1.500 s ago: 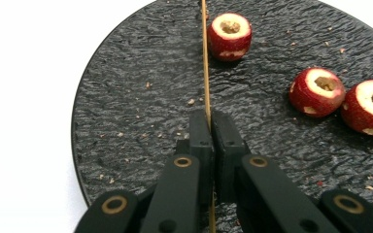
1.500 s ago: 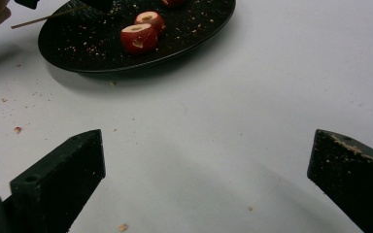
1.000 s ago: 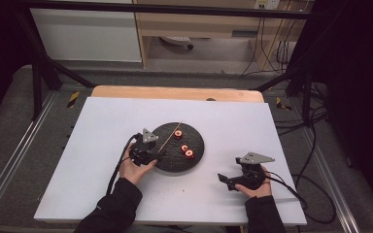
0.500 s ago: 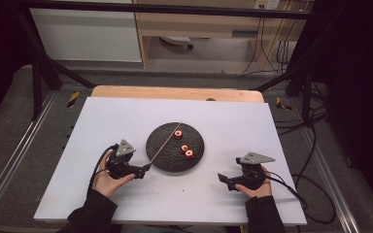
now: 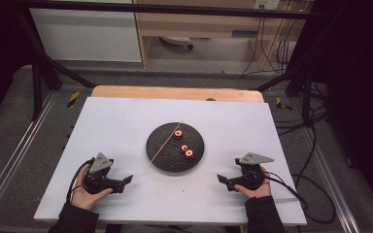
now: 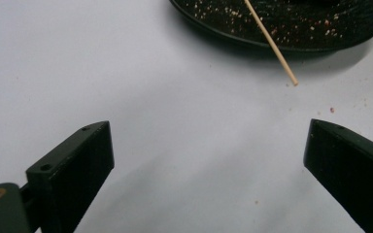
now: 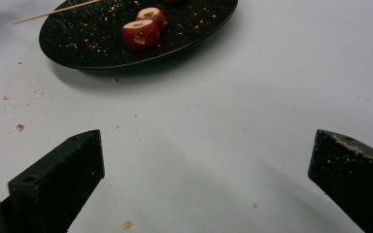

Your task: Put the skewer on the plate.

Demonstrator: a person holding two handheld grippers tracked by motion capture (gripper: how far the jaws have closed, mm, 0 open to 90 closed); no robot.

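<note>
The left tool (image 5: 126, 180) had drawn back from the plate (image 5: 161, 155), jaws just spread and empty; the skewer (image 5: 164, 144) lay across the plate beside three red pieces (image 5: 185, 148).

Grey floor (image 5: 24, 116), pale cabinet (image 5: 85, 36) (dim room) — trailing cables (image 5: 291, 53)

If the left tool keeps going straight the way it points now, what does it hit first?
Probably the wooden skewer's overhanging tip, then the black plate's near rim. The left tool is open with bare table ahead; depth is uncertain.

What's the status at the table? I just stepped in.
Left gripper jaws just opened, empty. Right gripper open, empty. Skewer lies across the plate rim; fruit pieces on it. Nothing in the way.
</note>
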